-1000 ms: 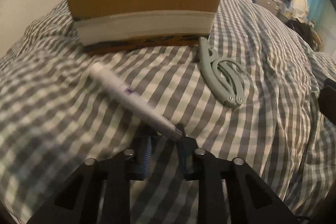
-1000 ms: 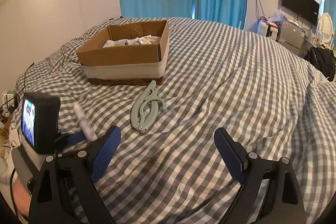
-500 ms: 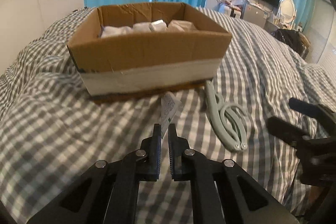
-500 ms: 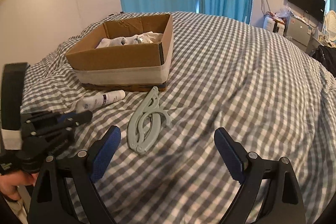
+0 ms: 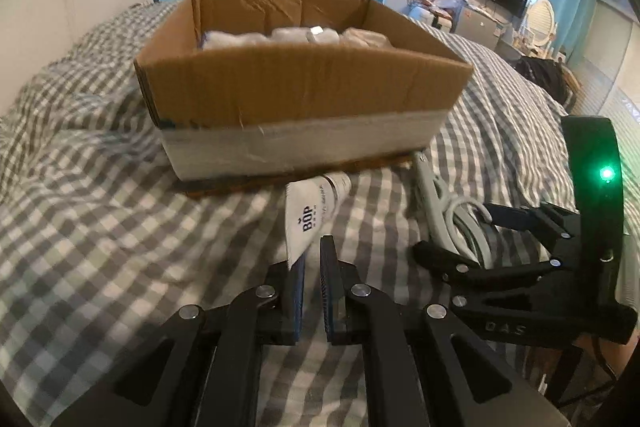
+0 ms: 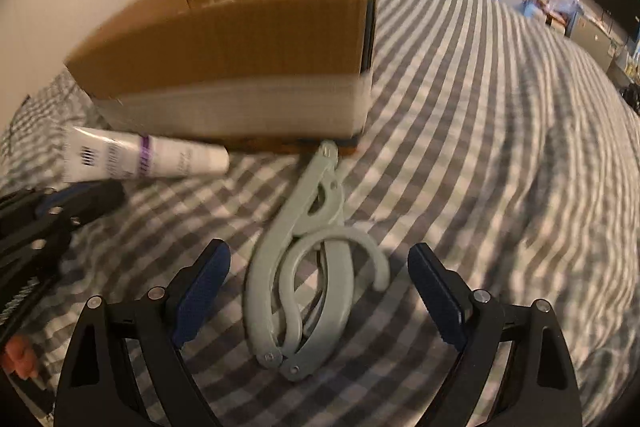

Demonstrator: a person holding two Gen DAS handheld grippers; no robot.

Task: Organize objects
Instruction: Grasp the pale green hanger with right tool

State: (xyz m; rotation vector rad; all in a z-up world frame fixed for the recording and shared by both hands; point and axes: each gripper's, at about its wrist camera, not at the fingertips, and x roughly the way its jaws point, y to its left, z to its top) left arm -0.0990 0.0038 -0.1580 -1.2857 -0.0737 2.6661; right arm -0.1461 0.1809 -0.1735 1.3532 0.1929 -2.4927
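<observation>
The tube (image 5: 316, 205) is white and sits near the middle of the left view, lifted a little off the bed (image 5: 92, 219). The left claw (image 5: 311, 259) is pinched tight on its flat end, low in the middle of that frame. The cap end points at the box (image 5: 304, 95), which fills the upper middle. The box is open on top and has white bundles inside. The tube is close to the box's front wall but is not over the rim yet.

Further right in that view lies the pale green hanger (image 5: 448, 211), folded up flat on the bed just by the box's corner. In the right view it is in the lower middle. The right claw (image 6: 320, 287) is wide open, with one finger on each side of the hanger. The fingers are not touching it.

I think two steps are going on at once. The tube needs to go up higher, over the box edge, and then be let go. The right claw needs to go down a bit more and squeeze the hanger. The hanger is thin and flat, so it could slip out.
</observation>
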